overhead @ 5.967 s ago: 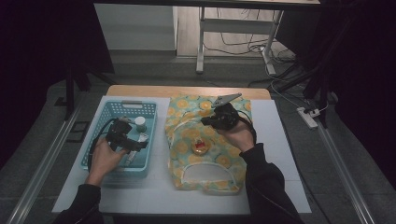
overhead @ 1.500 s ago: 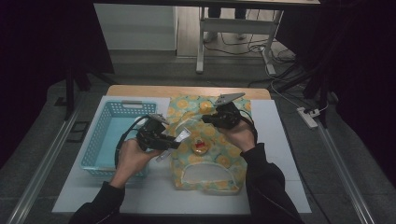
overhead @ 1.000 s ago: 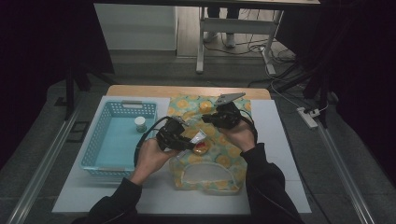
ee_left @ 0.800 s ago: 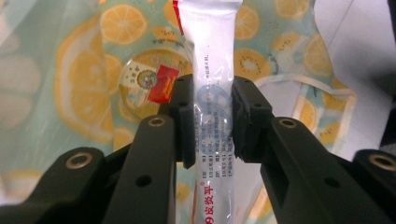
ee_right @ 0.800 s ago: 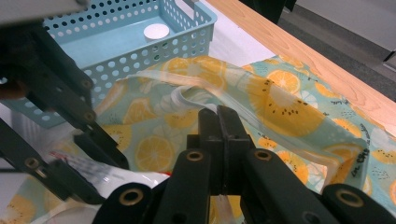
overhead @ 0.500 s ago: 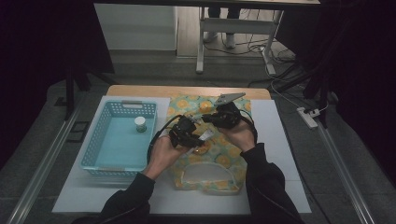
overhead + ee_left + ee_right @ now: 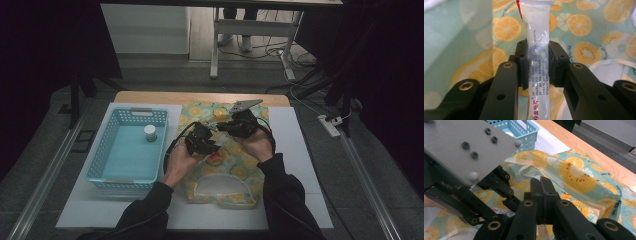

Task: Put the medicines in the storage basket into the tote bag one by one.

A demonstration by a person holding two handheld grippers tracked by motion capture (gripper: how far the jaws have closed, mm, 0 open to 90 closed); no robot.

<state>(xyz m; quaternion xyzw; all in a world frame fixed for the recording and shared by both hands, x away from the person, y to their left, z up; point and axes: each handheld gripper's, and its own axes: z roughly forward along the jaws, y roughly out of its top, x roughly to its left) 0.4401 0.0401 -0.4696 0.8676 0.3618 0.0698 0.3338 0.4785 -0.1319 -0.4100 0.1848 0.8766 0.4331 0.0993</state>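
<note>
Two grippers are in my hands, meeting over the far half of the fruit-print bag (image 7: 227,172) that lies flat on the white mat (image 7: 295,165) covering the tabletop. My left gripper (image 7: 537,63) has its black, square-edged pads pressed on the two sides of a slim sachet (image 7: 536,32), a glossy, see-through plastic stick with white filling, a red tear mark at its top corner and small printed lettering down its length. The sachet stands straight up between the pads, above the orange-slice pattern of the cloth. My right gripper (image 7: 544,195) has its jaws fully closed, pinching a thin, clear-coated fold of the bag's rim (image 7: 564,176) and holding it lifted off the layer below, so the mouth gapes beside the left gripper's metal body. The bag's fabric looks smooth and slightly shiny, pale teal with yellow and orange citrus rounds, and has a white rounded window near the mat's front edge. Toward the mat's left edge stands a light-blue perforated plastic basket (image 7: 107,170), rectangular, with a small white-capped jar (image 7: 150,133) inside near its far right corner.
</note>
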